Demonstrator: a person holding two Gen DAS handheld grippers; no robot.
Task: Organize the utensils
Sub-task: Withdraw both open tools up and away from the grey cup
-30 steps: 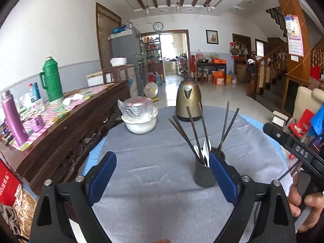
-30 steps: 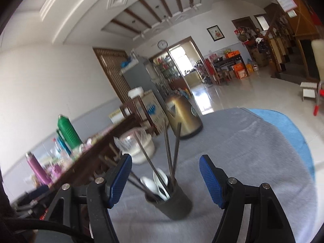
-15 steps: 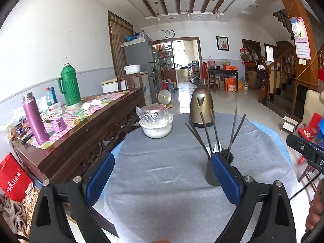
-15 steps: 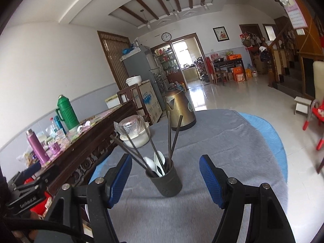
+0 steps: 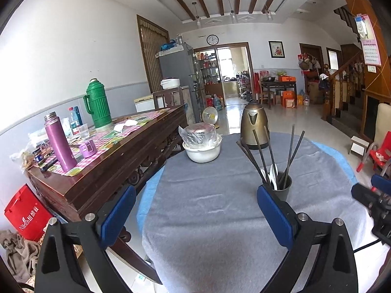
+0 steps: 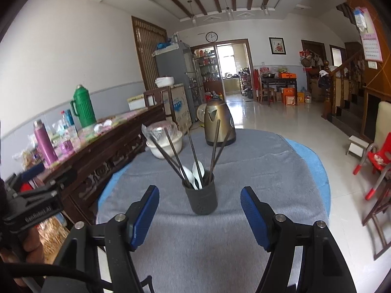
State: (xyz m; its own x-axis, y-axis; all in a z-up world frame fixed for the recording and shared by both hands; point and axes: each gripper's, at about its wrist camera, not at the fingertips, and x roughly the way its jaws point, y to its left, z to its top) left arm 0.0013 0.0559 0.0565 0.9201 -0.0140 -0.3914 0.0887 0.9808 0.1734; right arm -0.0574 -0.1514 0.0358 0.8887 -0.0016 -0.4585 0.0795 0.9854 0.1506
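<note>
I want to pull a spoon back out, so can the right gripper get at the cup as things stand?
Probably yes. The right gripper is open and empty, with the cup straight ahead between its fingers and only bare cloth in between. The chopsticks fan out above the spoons, which could crowd a grab.

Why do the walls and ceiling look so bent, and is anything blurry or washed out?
Both wrist views are fisheye, so walls and ceiling bow toward dark corners. Left wrist view: the doorway is overexposed and the floor glares behind the kettle. Right wrist view: the utensil cup is sharp; the sideboard clutter looks soft.
</note>
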